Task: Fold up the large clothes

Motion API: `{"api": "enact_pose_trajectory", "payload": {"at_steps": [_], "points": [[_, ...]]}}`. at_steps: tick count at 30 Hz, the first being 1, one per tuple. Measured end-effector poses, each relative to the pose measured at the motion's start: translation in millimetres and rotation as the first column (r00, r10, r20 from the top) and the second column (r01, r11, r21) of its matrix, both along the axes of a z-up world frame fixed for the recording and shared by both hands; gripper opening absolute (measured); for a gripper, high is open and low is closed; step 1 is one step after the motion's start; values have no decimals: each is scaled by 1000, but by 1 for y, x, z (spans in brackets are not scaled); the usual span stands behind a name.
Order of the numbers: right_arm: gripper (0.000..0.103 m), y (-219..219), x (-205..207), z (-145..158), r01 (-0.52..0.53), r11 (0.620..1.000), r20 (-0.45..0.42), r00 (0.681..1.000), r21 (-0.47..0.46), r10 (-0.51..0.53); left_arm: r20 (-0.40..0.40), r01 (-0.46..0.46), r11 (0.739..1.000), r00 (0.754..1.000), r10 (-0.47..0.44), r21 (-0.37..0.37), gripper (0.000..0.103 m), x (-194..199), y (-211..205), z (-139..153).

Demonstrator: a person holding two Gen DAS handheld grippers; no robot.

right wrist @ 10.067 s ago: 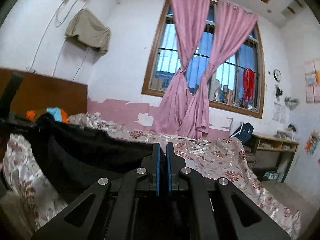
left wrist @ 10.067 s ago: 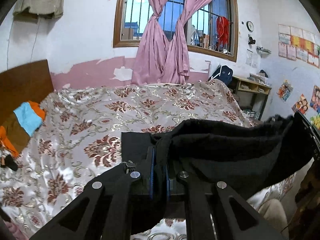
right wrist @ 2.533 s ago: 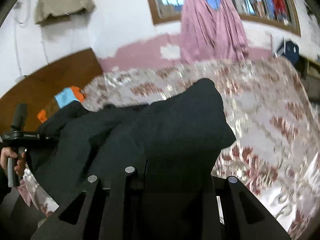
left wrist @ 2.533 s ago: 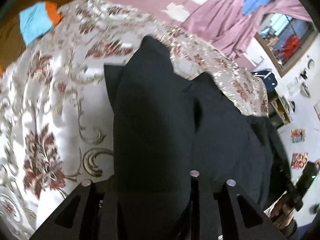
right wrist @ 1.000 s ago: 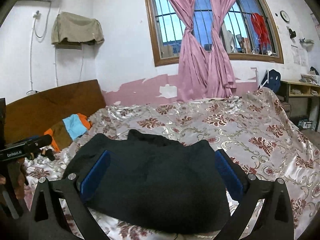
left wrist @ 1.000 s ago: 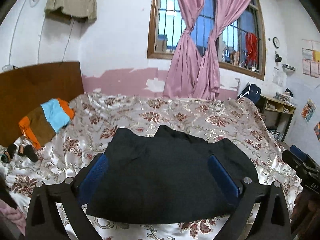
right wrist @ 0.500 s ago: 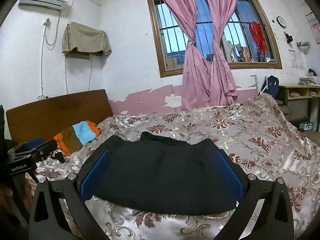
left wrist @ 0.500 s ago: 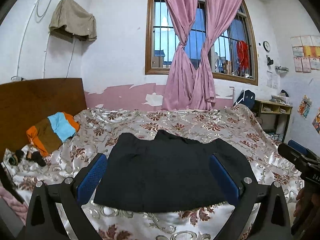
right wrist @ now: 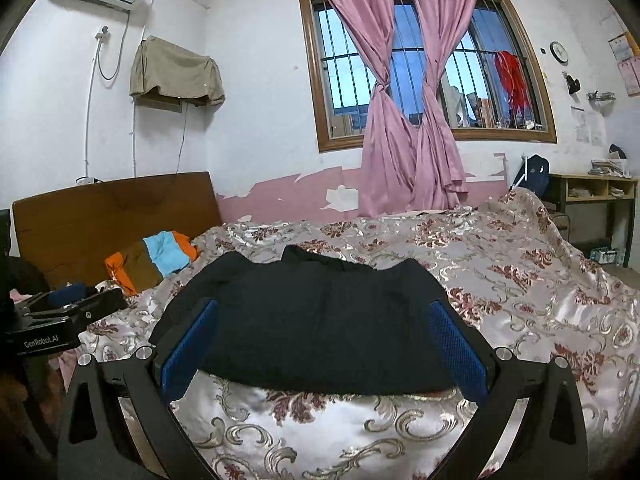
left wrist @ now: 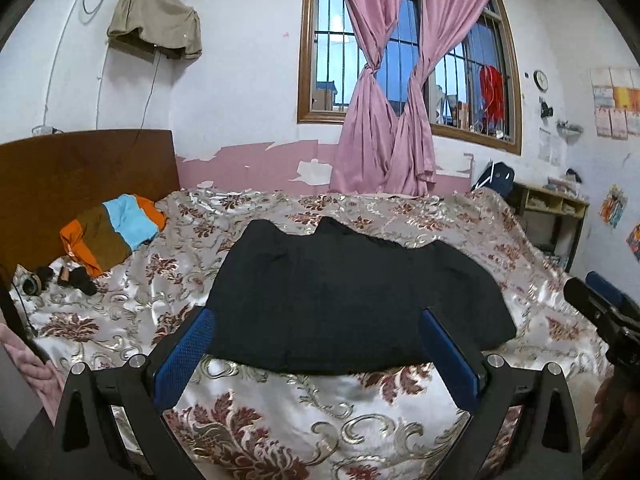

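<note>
Left wrist view is showing the left gripper (left wrist: 316, 344) spread wide, holding nothing; the right gripper (right wrist: 322, 340) is gaping wide too; the black garment (left wrist: 344, 296) is lying folded on the bedspread (left wrist: 280, 412).

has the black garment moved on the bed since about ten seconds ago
Yes. Then it hung clamped in both grippers above the bedspread; now the black garment lies folded flat on it, below the window, released.

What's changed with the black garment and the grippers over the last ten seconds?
Both grippers let go: left gripper and right gripper, shut on the black garment before, are now open and pulled back. The garment, held up then, lies folded on the bed. The orange and blue clothes by the headboard stayed put.
</note>
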State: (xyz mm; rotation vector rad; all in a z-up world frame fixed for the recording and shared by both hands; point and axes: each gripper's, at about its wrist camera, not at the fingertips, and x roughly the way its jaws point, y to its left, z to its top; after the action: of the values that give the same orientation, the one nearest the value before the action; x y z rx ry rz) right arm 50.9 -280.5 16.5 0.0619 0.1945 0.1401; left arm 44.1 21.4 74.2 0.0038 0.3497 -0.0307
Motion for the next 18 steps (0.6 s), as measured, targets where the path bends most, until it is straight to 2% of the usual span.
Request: {"api": "enact_pose_trajectory", "payload": {"at_steps": [3, 9, 18], "points": [[102, 2, -3, -8, 4, 1000, -5, 1000, -14, -4, -2, -2, 1000, 1000, 2, 28, 103, -3, -4, -8], [102, 4, -10, -20, 8, 1000, -15, 1000, 21, -8, 10, 16, 1000, 1000, -16, 2, 103, -13, -6, -23], [101, 11, 0, -46, -2, 1000, -103, 995, -27, -1, -67, 5, 1000, 998, -6, -12, 103, -9, -5, -47]]}}
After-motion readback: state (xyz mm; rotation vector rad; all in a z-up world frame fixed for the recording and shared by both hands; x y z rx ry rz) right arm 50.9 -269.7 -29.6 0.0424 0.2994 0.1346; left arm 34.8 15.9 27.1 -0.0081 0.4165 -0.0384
